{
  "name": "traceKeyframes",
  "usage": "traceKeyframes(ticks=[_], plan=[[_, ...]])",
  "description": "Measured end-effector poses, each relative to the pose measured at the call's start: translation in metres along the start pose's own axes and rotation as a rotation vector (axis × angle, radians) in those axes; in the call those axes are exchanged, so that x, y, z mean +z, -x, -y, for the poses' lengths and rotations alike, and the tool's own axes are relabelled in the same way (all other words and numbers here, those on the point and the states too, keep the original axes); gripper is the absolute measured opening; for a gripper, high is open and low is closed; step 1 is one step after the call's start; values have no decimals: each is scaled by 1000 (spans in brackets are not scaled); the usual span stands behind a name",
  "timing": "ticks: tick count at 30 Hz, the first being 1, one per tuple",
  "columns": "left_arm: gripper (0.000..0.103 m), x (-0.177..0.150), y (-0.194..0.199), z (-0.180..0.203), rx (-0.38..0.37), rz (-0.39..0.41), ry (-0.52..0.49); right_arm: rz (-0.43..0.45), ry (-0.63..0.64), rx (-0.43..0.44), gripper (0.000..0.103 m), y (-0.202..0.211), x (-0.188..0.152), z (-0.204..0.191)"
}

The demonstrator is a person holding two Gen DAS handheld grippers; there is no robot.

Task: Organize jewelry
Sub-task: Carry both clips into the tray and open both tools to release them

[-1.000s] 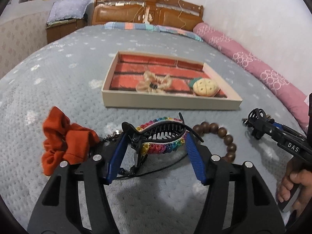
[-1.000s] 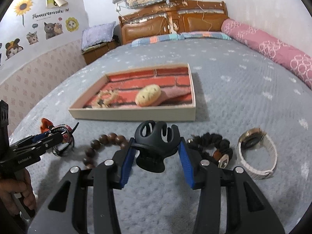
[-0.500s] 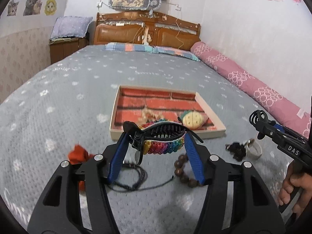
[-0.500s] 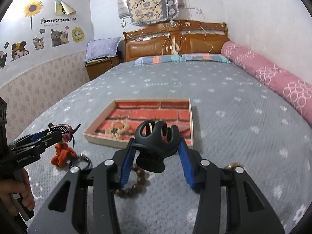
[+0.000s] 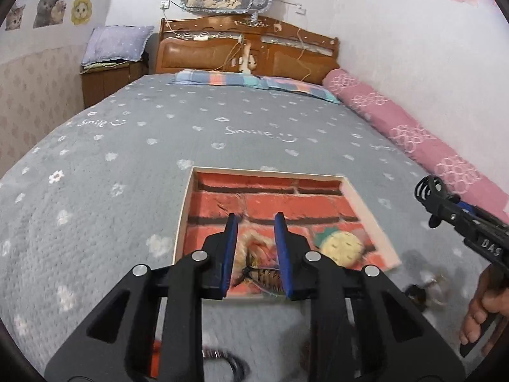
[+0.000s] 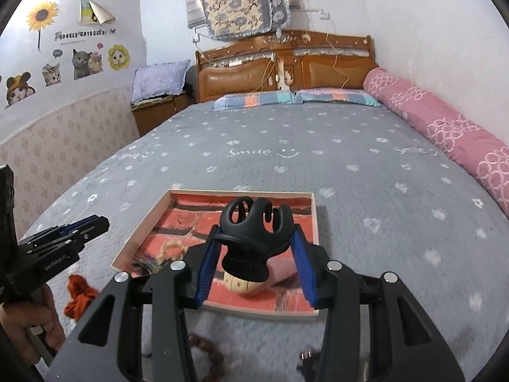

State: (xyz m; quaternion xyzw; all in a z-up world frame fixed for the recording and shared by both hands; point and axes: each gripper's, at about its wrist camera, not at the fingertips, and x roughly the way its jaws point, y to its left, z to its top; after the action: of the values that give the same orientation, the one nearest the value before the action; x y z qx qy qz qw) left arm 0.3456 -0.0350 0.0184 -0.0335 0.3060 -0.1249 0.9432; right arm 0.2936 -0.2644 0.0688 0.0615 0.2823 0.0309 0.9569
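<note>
A shallow tray with a red brick-pattern floor lies on the grey bedspread; it also shows in the right wrist view. My left gripper hovers over the tray's near part, its jaws a small gap apart with nothing between them. The rainbow hair claw lies in the tray below it, beside a beige bow and a pineapple plush. My right gripper is shut on a black hair claw above the tray's near edge.
An orange scrunchie lies left of the tray. A brown bead bracelet lies on the bedspread near me. A blurred dark item lies right of the tray. A pink bolster runs along the right wall. The headboard stands far behind.
My left gripper rose and moved over the tray, and the rainbow claw left its jaws and now lies in the tray. My right gripper lifted the black claw toward the tray.
</note>
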Motion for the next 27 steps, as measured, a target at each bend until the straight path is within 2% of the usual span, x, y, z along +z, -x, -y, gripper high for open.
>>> traceKeyframes(ticks=[4,8,12,13,15,17,20,22,24,27], plan=[[24,-8,-63,-17,13,-115,53,-101,-26,-2,44,-62,-5,8],[24,-22,-84,-19,13,-145,51,-189,-40,11,45,-103,-25,8],[24,-31,-92,-19,22,-161,42,-246,-66,0,47,-124,-44,9],[25,-33,-94,-20,26,-168,42,-251,-70,-5,53,-125,-47,10],[38,-33,-93,-22,35,-170,48,-241,-72,-5,54,-122,-45,12],[60,-29,-82,-24,47,-145,47,-206,-55,-3,63,-104,-34,12],[79,-16,-45,-27,62,-76,38,-131,-26,8,65,-58,-19,19],[88,-13,-3,-34,77,-12,21,-65,12,-5,73,-9,-19,27],[91,-21,32,-44,102,37,14,-22,35,-38,74,27,-27,35],[93,-54,90,-61,151,95,5,25,52,-87,74,84,-60,50]])
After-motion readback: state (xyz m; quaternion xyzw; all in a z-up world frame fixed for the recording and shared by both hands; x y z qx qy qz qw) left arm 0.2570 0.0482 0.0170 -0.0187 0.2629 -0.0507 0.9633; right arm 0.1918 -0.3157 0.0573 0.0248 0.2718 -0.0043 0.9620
